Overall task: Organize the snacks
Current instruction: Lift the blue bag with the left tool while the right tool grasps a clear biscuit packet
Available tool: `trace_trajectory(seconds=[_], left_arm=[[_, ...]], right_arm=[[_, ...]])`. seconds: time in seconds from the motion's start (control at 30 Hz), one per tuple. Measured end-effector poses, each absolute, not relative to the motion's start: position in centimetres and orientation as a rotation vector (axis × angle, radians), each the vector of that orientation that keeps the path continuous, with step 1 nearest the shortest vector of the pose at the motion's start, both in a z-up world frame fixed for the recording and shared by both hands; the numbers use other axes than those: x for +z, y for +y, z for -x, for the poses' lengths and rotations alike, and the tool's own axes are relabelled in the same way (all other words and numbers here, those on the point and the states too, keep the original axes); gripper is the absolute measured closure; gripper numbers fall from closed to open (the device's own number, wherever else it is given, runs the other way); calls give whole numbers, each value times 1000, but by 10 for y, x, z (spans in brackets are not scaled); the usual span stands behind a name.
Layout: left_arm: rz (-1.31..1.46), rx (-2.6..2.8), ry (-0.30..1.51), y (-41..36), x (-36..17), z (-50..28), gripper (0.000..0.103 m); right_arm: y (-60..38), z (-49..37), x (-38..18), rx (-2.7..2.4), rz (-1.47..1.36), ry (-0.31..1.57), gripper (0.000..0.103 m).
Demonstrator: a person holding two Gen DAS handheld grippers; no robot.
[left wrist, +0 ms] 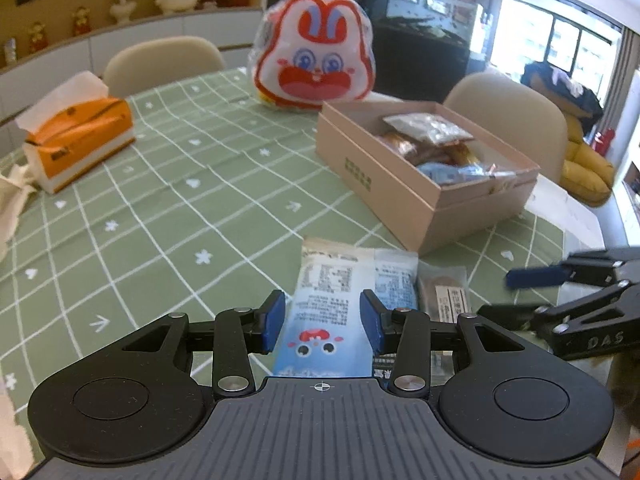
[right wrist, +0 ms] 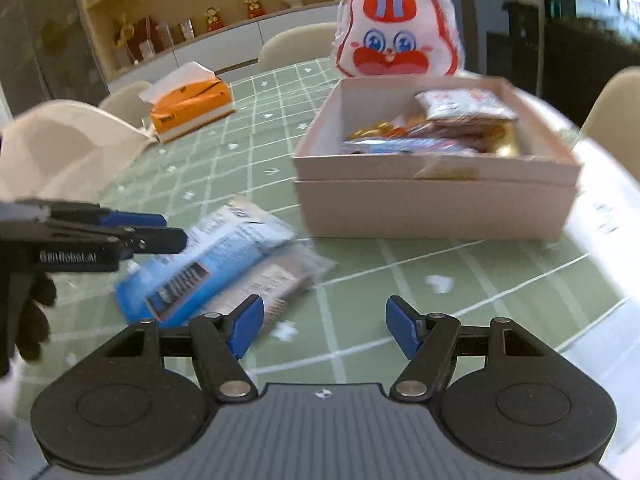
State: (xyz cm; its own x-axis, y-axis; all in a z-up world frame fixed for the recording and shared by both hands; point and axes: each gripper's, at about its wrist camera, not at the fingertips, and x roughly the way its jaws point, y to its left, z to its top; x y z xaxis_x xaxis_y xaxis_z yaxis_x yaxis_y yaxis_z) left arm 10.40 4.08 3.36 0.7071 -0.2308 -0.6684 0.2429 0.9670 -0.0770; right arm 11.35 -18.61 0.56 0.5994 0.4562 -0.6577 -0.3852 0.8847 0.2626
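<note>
Green tablecloth [right wrist: 400, 280], "GenRobot.AI" left tool [right wrist: 172, 230]

1. My left gripper [left wrist: 323, 322] is black with blue pads; my right gripper [right wrist: 324, 330] is the same.
2. The tablecloth [left wrist: 160, 200] is sage green, with a white grid and small white flowers.
3. The snack packet [left wrist: 320, 312] is light blue and white, with a cartoon face.
4. The box [left wrist: 400, 200] is pale pink-beige.
5. The rabbit bag [left wrist: 316, 52] is white, red and blue.
6. The tissue pack [left wrist: 80, 140] is orange and white.
</note>
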Motion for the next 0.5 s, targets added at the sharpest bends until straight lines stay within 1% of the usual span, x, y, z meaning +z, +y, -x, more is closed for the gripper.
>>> trace_trajectory(seconds=[0.17,0.3,0.37,0.5], left_arm=[[-4,-216,744,50,35,-101,57],[59,-196,738,57,30,-101,57],[70,-200,745,57,27,-101,57],[47,-211,750,51,22,-94,57]], right_arm=[[-141,-113,2,504,21,754,34],[-122,-118,0,493,108,736,34],[-119,-115,-1,480,163,720,39],[-139,-104,0,448,196,705,40]])
